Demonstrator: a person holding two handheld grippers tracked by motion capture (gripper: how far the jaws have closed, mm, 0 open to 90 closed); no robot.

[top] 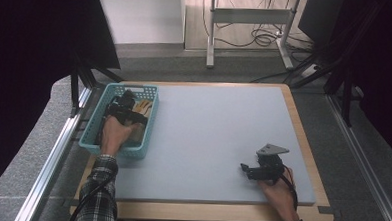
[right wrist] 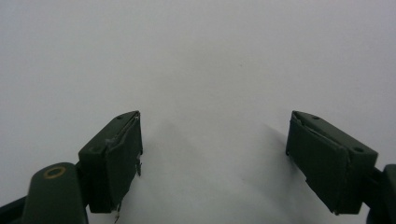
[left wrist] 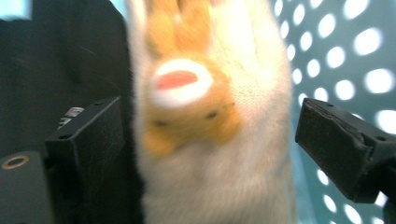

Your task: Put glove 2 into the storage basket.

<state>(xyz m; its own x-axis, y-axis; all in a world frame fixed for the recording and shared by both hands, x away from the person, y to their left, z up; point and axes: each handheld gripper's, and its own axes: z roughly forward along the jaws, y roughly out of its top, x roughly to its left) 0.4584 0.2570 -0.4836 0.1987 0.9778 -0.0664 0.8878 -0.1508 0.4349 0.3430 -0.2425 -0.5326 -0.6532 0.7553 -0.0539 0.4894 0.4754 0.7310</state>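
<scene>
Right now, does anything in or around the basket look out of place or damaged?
Nothing stands out. The plush toy lies inside the teal basket, loose between the left gripper's open jaws. The right gripper rests open on the grey mat.

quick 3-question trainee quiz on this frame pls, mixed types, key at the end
1. True or false: the left gripper is clamped tight on the sock.
2. Where does the sock lie? A) on the grey mat B) in the teal basket C) on the floor
3. Fill in: the right gripper rests on the grey ____ with nothing between its jaws.

Key
1. False: its jaws stand apart, with a gap beside the sock on one side.
2. B
3. mat
</scene>
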